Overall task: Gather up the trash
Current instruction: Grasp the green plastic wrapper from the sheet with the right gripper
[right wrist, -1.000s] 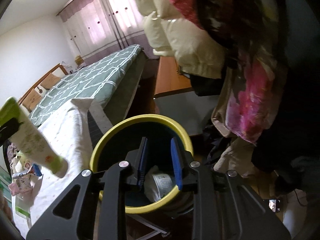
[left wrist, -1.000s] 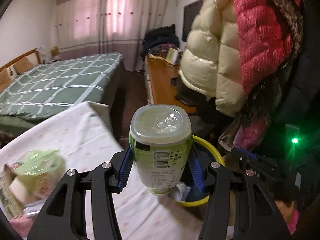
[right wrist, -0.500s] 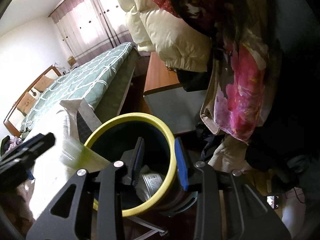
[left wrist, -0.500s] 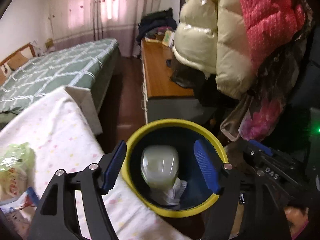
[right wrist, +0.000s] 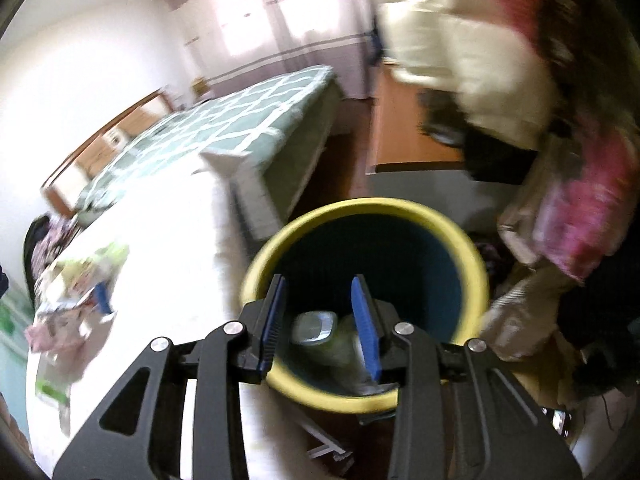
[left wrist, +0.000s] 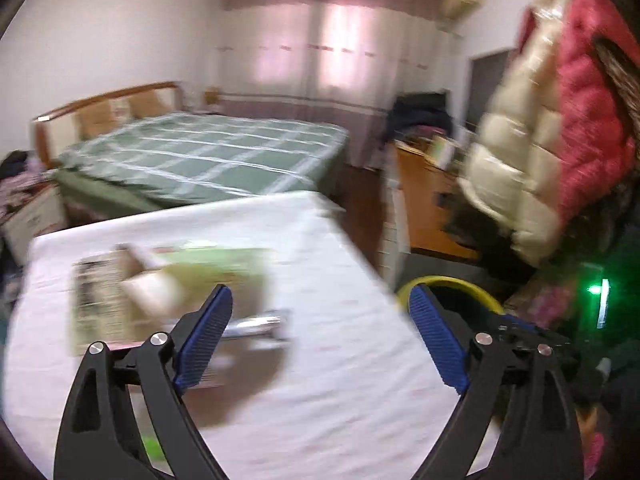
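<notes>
One bottle (right wrist: 316, 328), pale with a green body, lay inside the yellow-rimmed bin (right wrist: 476, 264), base toward the camera, on top of crumpled wrappers (right wrist: 368, 384) at the bottom. A second earlier that same bottle had been clamped in the left hand-held gripper (left wrist: 320, 332) above the bin; it had since been let go and dropped in, so that item counted as collected.

The left hand-held gripper was empty, its jaws wide and opening further, and it had swung away from the bin toward the desk (left wrist: 340, 380) with its white spotted cloth. The view was blurred by that motion. More trash remained on the cloth: a flattened green-and-white carton (left wrist: 160, 292) and a silvery item just beside it, too smeared to identify. The task was judged unfinished, with the carton the likely next pick.

The right hand-held gripper (right wrist: 318, 328) hung over the bin's mouth, jaws partly apart and opening slightly, gripping nothing; the bottle seen between them lay well below.

Beyond the desk stood a bed (left wrist: 208, 152) with a green checked cover, and padded coats (left wrist: 540, 140) hung near the bin.
</notes>
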`<state>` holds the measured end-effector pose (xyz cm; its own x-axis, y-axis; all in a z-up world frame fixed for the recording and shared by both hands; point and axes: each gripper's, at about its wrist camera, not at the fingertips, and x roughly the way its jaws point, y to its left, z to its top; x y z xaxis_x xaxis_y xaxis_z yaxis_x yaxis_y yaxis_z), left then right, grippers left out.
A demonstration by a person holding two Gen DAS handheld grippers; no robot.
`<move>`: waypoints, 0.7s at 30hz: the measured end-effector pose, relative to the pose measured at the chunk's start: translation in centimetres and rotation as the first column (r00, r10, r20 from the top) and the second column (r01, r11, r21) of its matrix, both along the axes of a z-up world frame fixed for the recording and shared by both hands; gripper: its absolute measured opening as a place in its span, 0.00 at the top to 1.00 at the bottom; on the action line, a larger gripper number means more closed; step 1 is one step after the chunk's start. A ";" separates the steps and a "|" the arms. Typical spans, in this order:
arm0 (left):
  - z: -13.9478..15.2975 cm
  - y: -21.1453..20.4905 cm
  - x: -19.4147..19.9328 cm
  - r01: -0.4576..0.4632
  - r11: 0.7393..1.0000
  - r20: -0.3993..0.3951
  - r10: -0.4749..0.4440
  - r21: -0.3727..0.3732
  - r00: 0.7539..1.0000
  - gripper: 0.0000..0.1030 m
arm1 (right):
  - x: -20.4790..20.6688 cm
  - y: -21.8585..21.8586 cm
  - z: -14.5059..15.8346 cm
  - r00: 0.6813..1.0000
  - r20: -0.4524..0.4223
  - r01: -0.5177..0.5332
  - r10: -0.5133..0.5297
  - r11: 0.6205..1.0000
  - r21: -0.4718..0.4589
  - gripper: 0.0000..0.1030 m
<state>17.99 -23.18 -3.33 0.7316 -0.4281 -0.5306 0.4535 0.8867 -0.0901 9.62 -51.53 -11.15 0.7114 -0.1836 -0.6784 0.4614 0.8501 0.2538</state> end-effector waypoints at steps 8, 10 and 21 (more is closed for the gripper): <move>-1.2 12.8 3.0 -0.261 0.965 0.038 0.260 0.006 0.965 0.12 | 5.5 9.1 2.1 0.982 -0.014 -0.187 0.186 0.980 -0.068 0.62; -1.9 15.4 4.4 -0.302 0.953 0.035 0.301 0.017 0.953 0.12 | 7.1 11.3 2.9 0.975 -0.016 -0.221 0.221 0.971 -0.093 0.62; -5.0 22.9 7.7 -0.459 0.888 0.008 0.459 -0.001 0.888 0.11 | 14.3 21.3 4.8 0.907 -0.074 -0.419 0.414 0.876 -0.240 0.52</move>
<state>25.72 -0.30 -8.35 0.8503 -0.0429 -0.5246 -0.0034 0.9962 -0.0869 23.94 -30.27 -6.31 0.7459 -0.0354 -0.6652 0.0538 0.9985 0.0071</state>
